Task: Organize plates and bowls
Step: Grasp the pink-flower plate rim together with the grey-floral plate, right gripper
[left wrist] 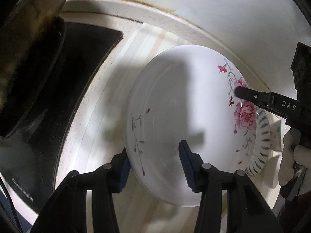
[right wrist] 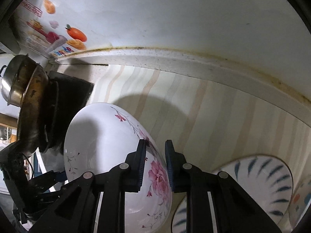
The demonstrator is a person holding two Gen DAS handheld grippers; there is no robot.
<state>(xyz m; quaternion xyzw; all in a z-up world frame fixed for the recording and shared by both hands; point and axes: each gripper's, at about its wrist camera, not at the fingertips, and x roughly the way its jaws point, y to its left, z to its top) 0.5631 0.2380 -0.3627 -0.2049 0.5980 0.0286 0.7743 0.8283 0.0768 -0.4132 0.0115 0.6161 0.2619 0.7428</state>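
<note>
A white plate with pink flowers (left wrist: 175, 101) is held tilted above the counter between both grippers. My left gripper (left wrist: 155, 167) straddles its near rim, jaws open wide on either side of the edge. My right gripper (right wrist: 155, 165) straddles the opposite, flowered rim (right wrist: 155, 174), jaws a little apart with the rim between the pads; it also shows in the left wrist view (left wrist: 245, 93). A blue-striped plate (right wrist: 268, 184) lies on the counter below and to the right, also seen in the left wrist view (left wrist: 262, 136).
A black stove top (left wrist: 77, 73) with a worn wok (right wrist: 33, 101) and a steel pot (right wrist: 13, 79) lies to the left. The striped counter (right wrist: 213, 116) ends at a white backsplash ledge (right wrist: 175, 62). A patterned dish (right wrist: 300, 200) sits by the striped plate.
</note>
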